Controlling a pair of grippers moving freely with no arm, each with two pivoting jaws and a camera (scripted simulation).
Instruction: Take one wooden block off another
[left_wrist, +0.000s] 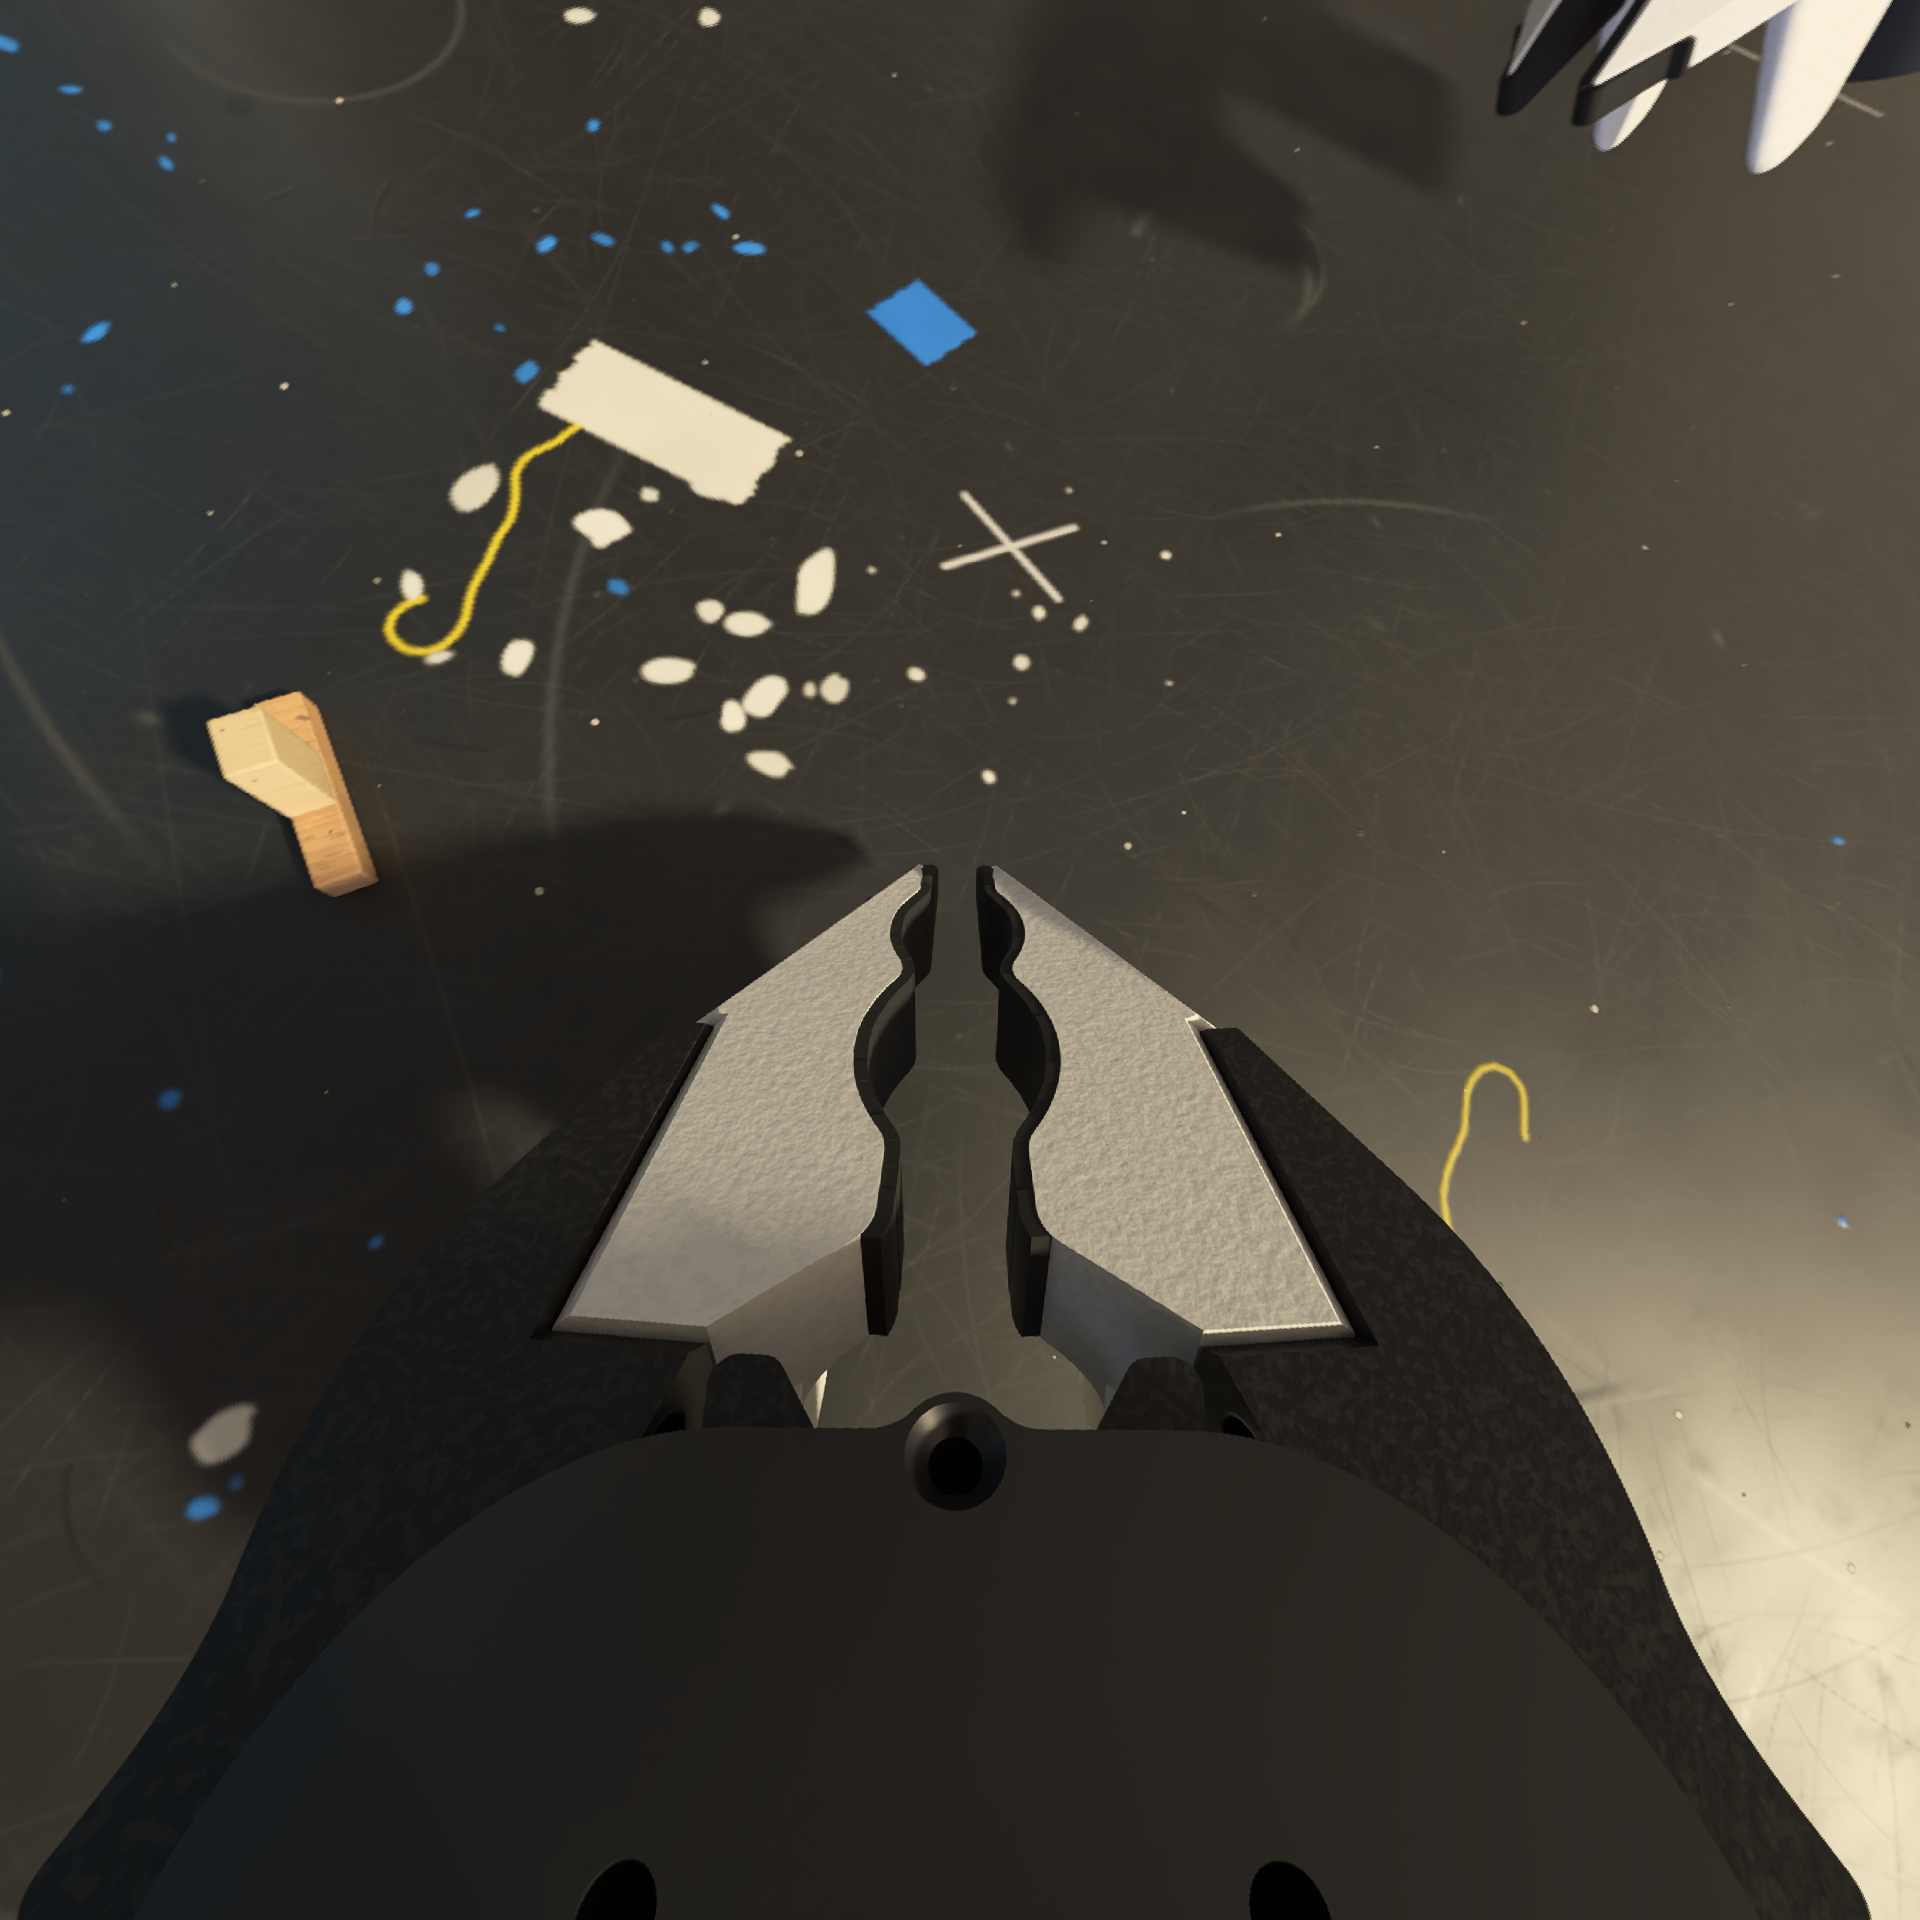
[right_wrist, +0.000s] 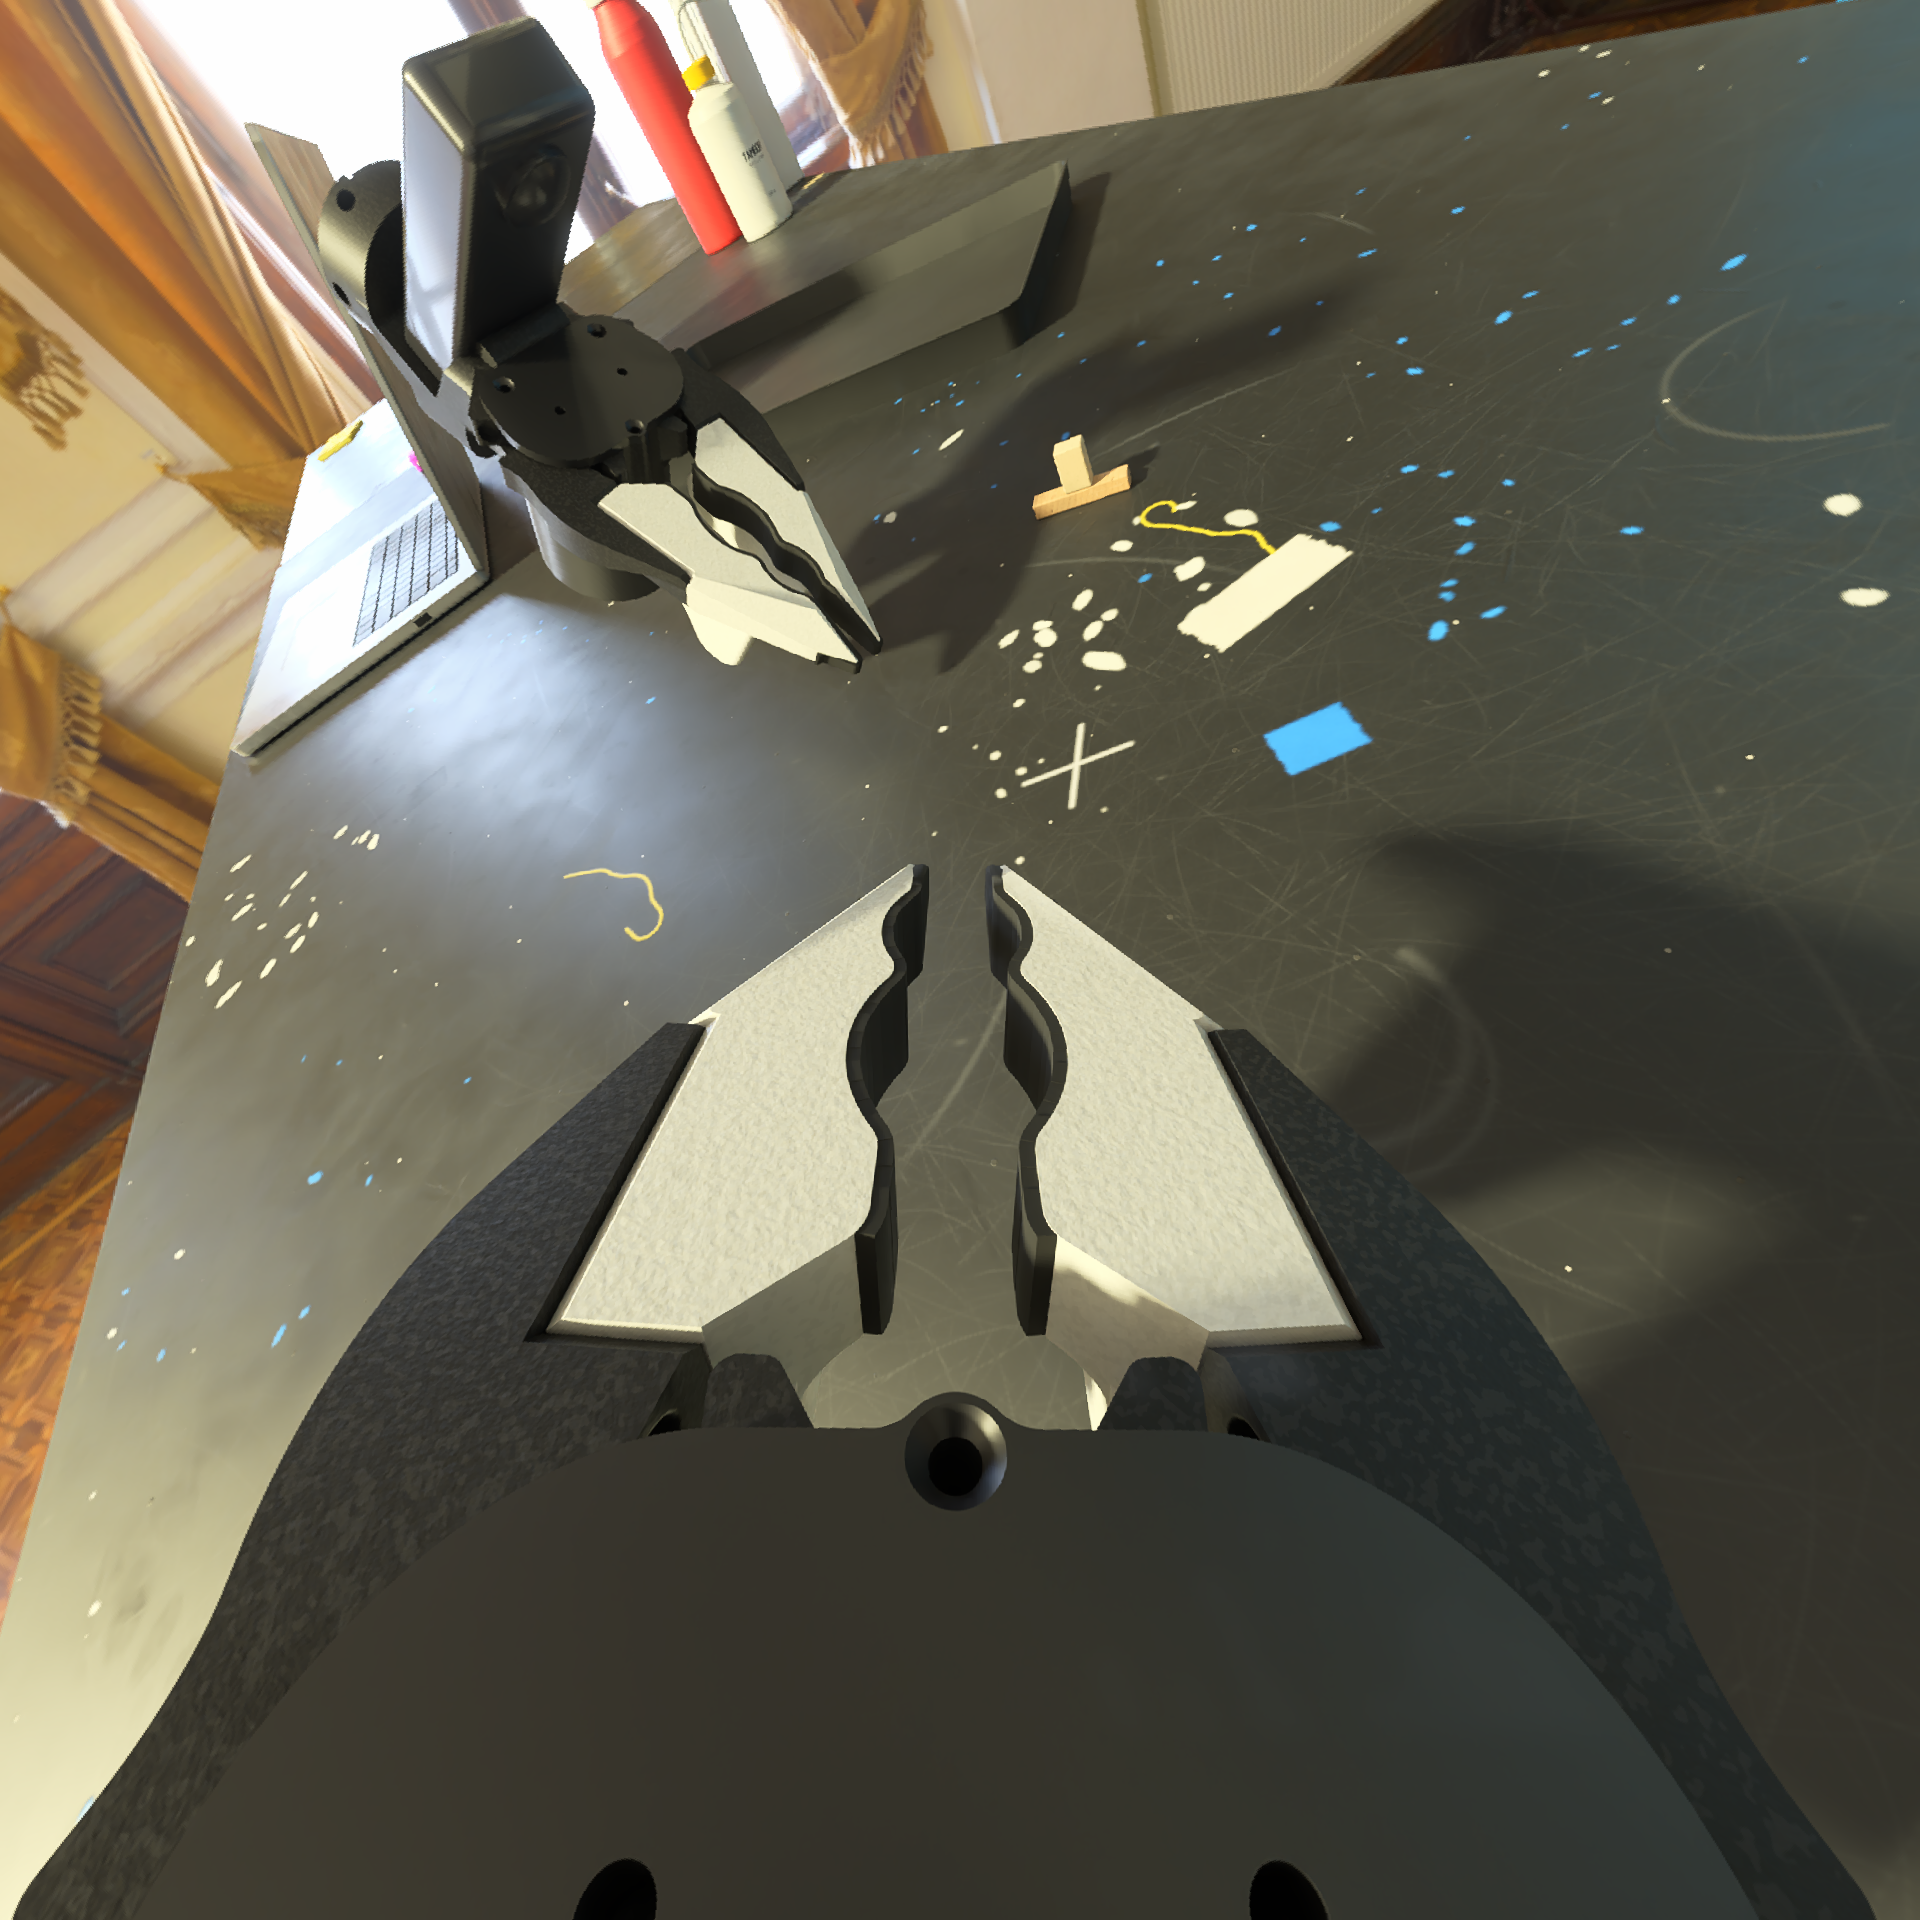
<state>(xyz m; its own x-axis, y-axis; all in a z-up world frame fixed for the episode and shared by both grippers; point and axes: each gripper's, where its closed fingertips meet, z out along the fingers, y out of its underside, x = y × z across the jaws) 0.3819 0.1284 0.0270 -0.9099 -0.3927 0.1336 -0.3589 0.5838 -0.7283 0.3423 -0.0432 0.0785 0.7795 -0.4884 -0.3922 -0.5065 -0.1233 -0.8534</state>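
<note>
Two wooden blocks lie on the dark table (left_wrist: 1351, 727). A small pale block (left_wrist: 255, 750) rests on a longer tan block (left_wrist: 338, 842), far left of my left gripper (left_wrist: 956, 881). In the right wrist view the pale block (right_wrist: 1070, 455) stands upright on the flat tan block (right_wrist: 1091, 499), well ahead of my right gripper (right_wrist: 956, 881). Both grippers hover above the table, jaws nearly together with a thin gap, holding nothing. The left gripper (right_wrist: 862, 646) shows in the right wrist view, left of the blocks. The right gripper (left_wrist: 1704, 83) shows at the top right of the left wrist view.
A laptop (right_wrist: 384, 582) sits at the table's far left edge. A red bottle (right_wrist: 665, 125) and a white bottle (right_wrist: 740, 156) stand behind a dark raised slab (right_wrist: 914, 260). Flat marks on the table: white tape (right_wrist: 1262, 592), blue square (right_wrist: 1317, 736), white cross (right_wrist: 1075, 764).
</note>
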